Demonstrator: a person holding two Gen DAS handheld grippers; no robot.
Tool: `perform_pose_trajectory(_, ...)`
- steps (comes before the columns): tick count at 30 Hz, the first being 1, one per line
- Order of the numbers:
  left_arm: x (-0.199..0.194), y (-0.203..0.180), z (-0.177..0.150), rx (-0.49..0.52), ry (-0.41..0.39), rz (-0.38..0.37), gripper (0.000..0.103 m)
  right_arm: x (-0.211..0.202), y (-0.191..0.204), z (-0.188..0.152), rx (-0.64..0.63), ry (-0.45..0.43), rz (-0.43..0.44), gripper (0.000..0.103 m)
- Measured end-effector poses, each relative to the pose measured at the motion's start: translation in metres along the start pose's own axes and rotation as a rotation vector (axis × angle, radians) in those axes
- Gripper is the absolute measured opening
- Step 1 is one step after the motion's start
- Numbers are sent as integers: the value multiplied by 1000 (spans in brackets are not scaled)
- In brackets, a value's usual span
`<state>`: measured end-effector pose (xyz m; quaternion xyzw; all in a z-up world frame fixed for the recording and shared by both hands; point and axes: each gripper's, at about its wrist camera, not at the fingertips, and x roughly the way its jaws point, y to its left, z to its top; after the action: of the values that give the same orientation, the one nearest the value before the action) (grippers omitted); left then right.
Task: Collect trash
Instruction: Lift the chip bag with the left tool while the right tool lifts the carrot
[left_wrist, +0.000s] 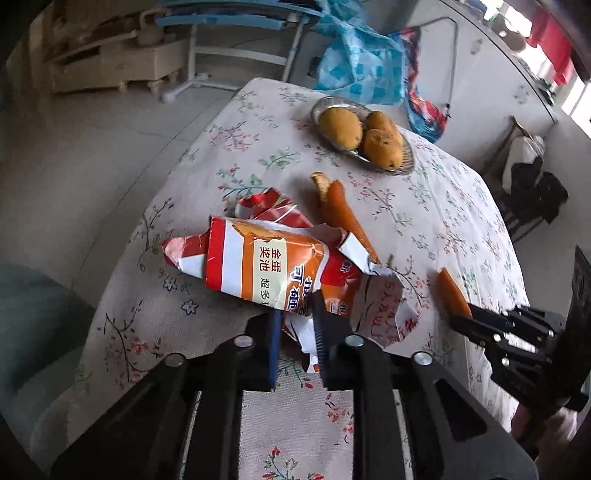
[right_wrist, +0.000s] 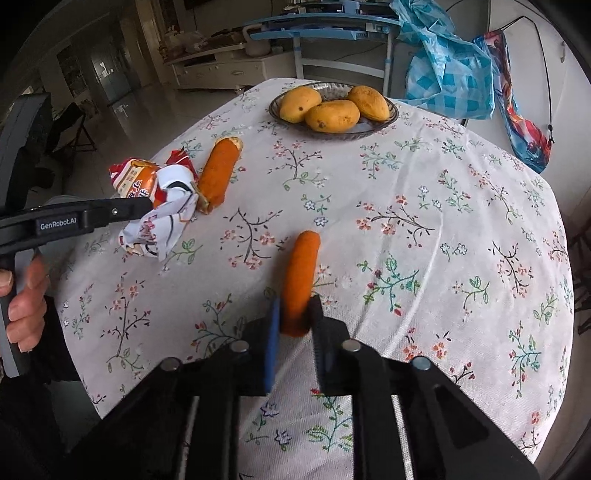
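Note:
A torn red, orange and white snack wrapper (left_wrist: 273, 266) hangs crumpled over the floral tablecloth. My left gripper (left_wrist: 297, 310) is shut on its near edge. In the right wrist view the same wrapper (right_wrist: 162, 218) droops from the left gripper's tip (right_wrist: 147, 206). My right gripper (right_wrist: 295, 306) is shut on the near end of an orange elongated scrap (right_wrist: 301, 269), like a strip of fruit peel, which points away from me. The left wrist view shows that scrap (left_wrist: 452, 291) in the right gripper (left_wrist: 465, 321). A second orange scrap (right_wrist: 219, 173) lies on the cloth beside the wrapper (left_wrist: 343, 210).
A glass bowl (right_wrist: 369, 131) holding three mangoes stands at the table's far side (left_wrist: 406, 162). Behind it hangs a blue chequered plastic bag (right_wrist: 450, 74). A person's hand (right_wrist: 26, 295) grips the left tool's handle. The round table's edge (right_wrist: 88, 369) drops off at the left.

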<state>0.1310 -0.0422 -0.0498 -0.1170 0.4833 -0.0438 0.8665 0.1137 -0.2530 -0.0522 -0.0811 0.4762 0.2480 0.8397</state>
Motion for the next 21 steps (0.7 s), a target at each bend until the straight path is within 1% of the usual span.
perform_pose_trajectory(2,-7,-4,1,39,-8,-8,9,-2,0,0,4,-6,3,16)
perform_pose_trajectory(5,-16,-6,-2,99,8,-12,9,-8,1,1,17,-18,14,15)
perform_pose_trajectory(7,-19,-2,-5,105,28,0,9,-10,3,0,13,-17,15,15)
perform_pose_trajectory(9,-16,3,-5,86,66,-10,10,-8,4,-1,10,-4,20,15)
perform_pose_trajectory(10,-14,8,-6,58,79,-9,14,-6,5,-2,4,14,24,15)
perform_pose_trajectory(11,-11,11,-6,35,91,-13,24,-5,5,-4,-1,22,16,15)
perform_pose_trajectory(12,-6,14,-6,7,111,-19,31,-3,5,-4,0,27,13,16)
perform_pose_trajectory(13,-4,15,-7,-13,111,-27,43,-1,5,-4,2,32,18,16)
perform_pose_trajectory(14,-4,16,-7,-30,96,-39,57,-1,5,-4,2,33,20,16)
perform_pose_trajectory(15,-4,16,-5,-43,88,-36,62,-1,5,-4,3,29,20,17)
perform_pose_trajectory(16,-3,15,-4,-51,70,-27,73,-1,5,-3,5,29,21,17)
perform_pose_trajectory(17,-1,15,-3,-62,55,0,80,0,5,-3,6,27,22,17)
perform_pose_trajectory(18,0,16,-2,-75,37,16,81,0,5,-3,6,25,23,18)
perform_pose_trajectory(19,1,16,-2,-92,10,19,83,1,5,-3,6,21,23,18)
perform_pose_trajectory(21,3,14,-2,-110,-22,29,84,2,5,-2,7,17,23,18)
